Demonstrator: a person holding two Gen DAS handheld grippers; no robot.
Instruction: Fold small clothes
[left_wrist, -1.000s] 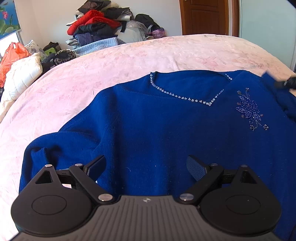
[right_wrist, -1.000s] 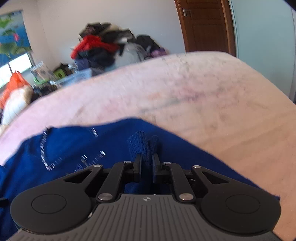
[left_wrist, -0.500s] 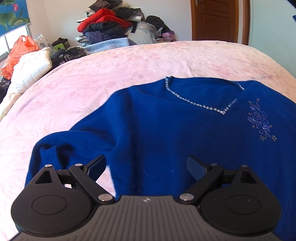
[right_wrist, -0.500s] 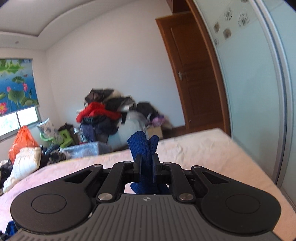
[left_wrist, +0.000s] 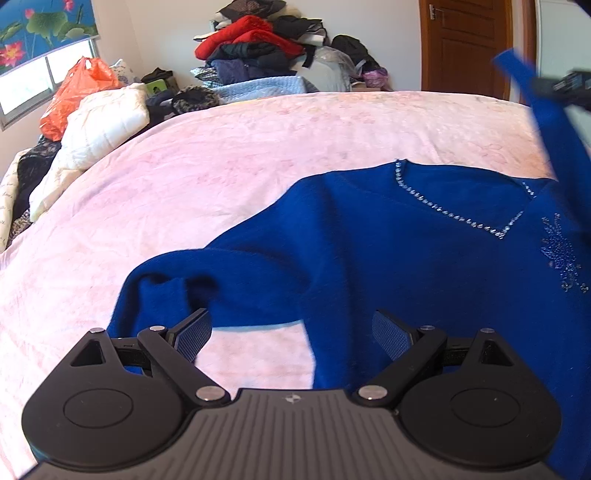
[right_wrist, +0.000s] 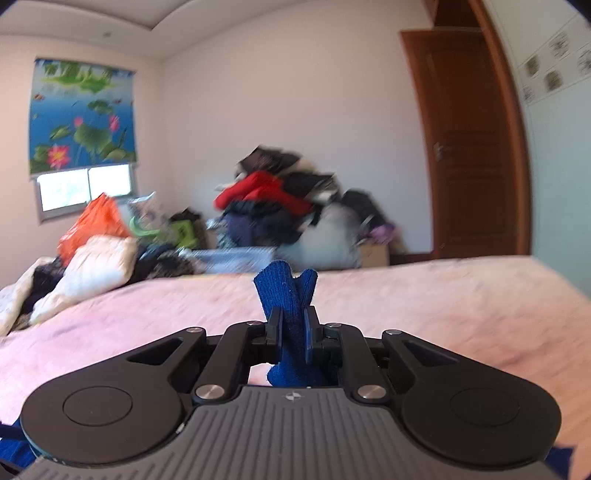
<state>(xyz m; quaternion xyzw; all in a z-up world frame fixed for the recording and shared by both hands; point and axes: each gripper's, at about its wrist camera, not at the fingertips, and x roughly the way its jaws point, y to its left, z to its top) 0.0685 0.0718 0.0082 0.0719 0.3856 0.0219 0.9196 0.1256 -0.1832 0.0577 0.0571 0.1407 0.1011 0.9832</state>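
Since the earlier frame my right tongs have lifted a pinch of the blue sweater clear of the bed, so that the right wrist view looks across the room rather than down onto knit; my left tongs have drifted towards the near sleeve, which now lies just ahead of the left pad. Right tongs: narrow, clamped on a bunched tuft of the blue fabric that stands up between the pads; in the left wrist view a strip of the garment rises steeply at the right edge to that grip. Left tongs: wide, nothing between the pads, poised above the sleeve and the side hem. Sweater: front up on the pink bed, beaded V-neck away from me, one side raised, the rest lying flat. Handling, as I judge it: soft, light, limp knit that drapes and stretches under its own weight; not slippery against the ribbed pads; the beadwork looks snag-prone and is best left unpinched. Best hold for my free tongs, I judge: the sleeve's cuff end or the side hem, taken through all layers, so that the fold carries over evenly.
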